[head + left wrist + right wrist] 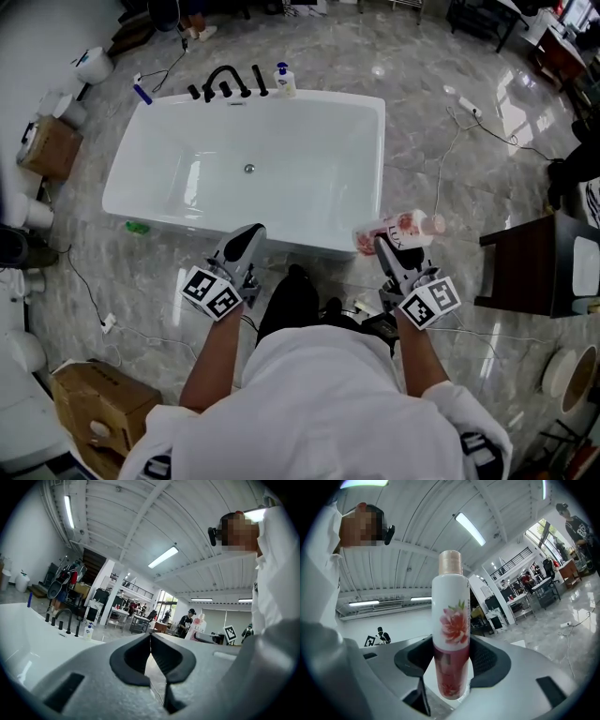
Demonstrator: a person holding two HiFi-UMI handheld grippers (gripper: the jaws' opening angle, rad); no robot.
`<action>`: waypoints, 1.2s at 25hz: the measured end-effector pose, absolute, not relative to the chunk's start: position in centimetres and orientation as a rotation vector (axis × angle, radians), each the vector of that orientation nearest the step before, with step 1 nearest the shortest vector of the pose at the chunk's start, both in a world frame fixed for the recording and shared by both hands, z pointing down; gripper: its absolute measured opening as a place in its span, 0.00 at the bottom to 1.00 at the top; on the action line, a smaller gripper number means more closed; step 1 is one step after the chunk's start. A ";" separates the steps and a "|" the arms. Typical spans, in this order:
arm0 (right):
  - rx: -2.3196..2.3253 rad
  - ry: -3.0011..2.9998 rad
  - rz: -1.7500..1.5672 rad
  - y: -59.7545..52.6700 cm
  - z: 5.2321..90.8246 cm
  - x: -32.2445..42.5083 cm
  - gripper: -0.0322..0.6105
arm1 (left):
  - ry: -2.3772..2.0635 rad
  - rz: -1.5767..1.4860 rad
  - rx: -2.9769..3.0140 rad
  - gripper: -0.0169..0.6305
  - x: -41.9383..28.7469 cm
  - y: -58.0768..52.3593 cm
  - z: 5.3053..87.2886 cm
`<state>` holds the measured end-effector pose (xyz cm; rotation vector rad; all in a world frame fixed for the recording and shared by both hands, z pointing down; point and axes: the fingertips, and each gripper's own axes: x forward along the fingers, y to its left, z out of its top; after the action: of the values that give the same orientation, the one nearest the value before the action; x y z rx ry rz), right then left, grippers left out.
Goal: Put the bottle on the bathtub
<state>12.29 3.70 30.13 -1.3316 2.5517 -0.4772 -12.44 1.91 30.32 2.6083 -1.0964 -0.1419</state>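
From the head view, the white, glossy, rectangular bathtub (371, 159) stood on a polished grey marble floor (450, 187). A curved black faucet (225, 80) and a white pump bottle (284, 81) sat on its far rim. The right tongs (382, 246) gripped the pink-and-white Lux bottle (398, 232), which lay tilted sideways in the air just beside the tub's near right corner, not on the rim. The left tongs (251, 234) hung over the near rim.

In the left gripper view, the dark, ribbed pads (133, 656) of the left tongs met tip to tip with nothing between them. The smooth white tub wall (28, 634) spread to the left.

In the right gripper view, the right tongs (451, 660) were clamped on the lower part of the cylindrical bottle (451, 620). It had a white upper body with a pink flower print, a deep red base and a pale rose-gold cap.
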 end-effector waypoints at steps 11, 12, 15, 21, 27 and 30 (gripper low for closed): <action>-1.462 2.576 -0.478 -7.2 30.6 11.9 0.40 | -0.990 -0.146 2.581 0.05 -12.1 -10.2 34.1; -1.468 2.581 -0.475 -8.4 30.5 11.5 0.40 | -0.985 -0.149 2.583 0.05 -12.3 -11.5 34.2; -1.482 2.596 -0.453 -12.1 30.1 10.7 0.40 | -0.970 -0.149 2.590 0.05 -12.5 -15.1 34.5; -1.514 2.619 -0.427 -18.6 30.3 9.0 0.40 | -0.941 -0.117 2.615 0.05 -13.1 -20.8 35.2; -1.552 2.642 -0.387 -24.3 30.3 7.3 0.40 | -0.995 -0.092 2.588 0.05 -14.8 -25.9 36.8; -1.577 2.647 -0.366 -26.1 30.3 6.2 0.40 | -1.029 -0.084 2.573 0.05 -15.5 -27.7 37.4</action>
<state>6.24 -26.15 30.35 -1.5770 2.6470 -0.3662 -15.53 -27.66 37.37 2.5734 -1.0290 -0.0845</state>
